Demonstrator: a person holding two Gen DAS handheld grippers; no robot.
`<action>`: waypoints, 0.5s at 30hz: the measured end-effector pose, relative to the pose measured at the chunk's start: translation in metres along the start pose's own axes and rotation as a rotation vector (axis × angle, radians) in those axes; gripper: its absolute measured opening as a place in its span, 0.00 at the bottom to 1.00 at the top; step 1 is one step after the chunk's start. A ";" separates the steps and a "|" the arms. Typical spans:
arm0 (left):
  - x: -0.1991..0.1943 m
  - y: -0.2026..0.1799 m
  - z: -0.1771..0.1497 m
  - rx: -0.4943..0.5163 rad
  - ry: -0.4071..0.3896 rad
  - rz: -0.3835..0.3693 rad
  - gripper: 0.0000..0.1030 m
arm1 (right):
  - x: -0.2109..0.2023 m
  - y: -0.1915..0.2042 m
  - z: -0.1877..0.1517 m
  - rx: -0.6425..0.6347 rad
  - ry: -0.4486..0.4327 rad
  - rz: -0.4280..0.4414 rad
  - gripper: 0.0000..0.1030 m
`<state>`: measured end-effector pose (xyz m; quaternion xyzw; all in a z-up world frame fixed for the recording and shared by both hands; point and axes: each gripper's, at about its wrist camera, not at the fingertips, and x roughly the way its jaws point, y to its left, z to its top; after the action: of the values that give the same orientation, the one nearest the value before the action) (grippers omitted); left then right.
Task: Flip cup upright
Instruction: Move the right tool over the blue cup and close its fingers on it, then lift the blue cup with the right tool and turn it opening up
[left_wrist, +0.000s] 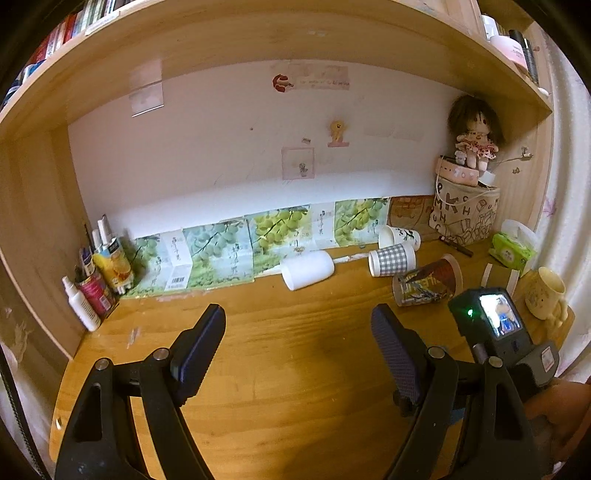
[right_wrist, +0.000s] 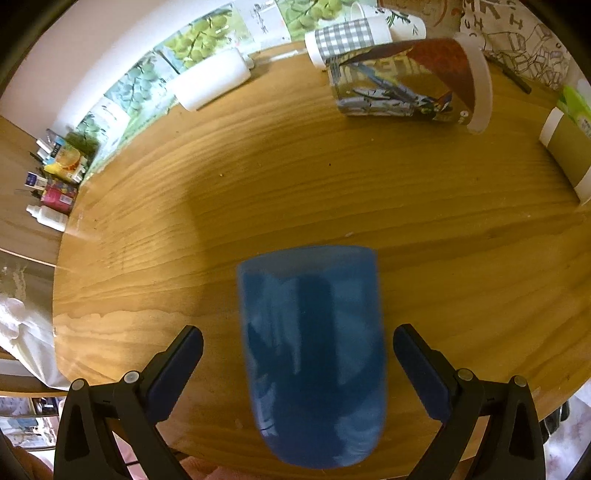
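a glossy blue cup (right_wrist: 312, 354) lies blurred on the wooden desk (right_wrist: 258, 192).

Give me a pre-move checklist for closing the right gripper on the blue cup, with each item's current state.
1. Right gripper open: ok, jaws spread wide.
2. Blue cup between the fingers: ok.
3. Pads touching the cup: not ok, gaps both sides.
4. Cup upright: cannot tell, it is blurred.
5. Left gripper out of the way: ok, open over bare desk.
6. Nearest neighbour, the printed paper cup, apart from the blue cup: ok.
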<state>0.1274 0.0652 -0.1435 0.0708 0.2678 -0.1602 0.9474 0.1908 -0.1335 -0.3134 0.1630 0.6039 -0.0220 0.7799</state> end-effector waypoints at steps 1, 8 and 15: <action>0.002 0.001 0.001 0.002 -0.003 -0.005 0.82 | 0.001 0.000 0.001 0.001 0.006 -0.009 0.99; 0.016 0.004 0.010 0.028 -0.009 -0.051 0.82 | 0.012 -0.003 0.010 0.031 0.056 -0.087 0.78; 0.026 0.000 0.013 0.076 -0.006 -0.103 0.82 | 0.005 -0.005 0.008 0.036 0.020 -0.068 0.75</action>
<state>0.1546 0.0551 -0.1458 0.0924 0.2619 -0.2190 0.9354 0.1986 -0.1401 -0.3174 0.1567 0.6164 -0.0579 0.7695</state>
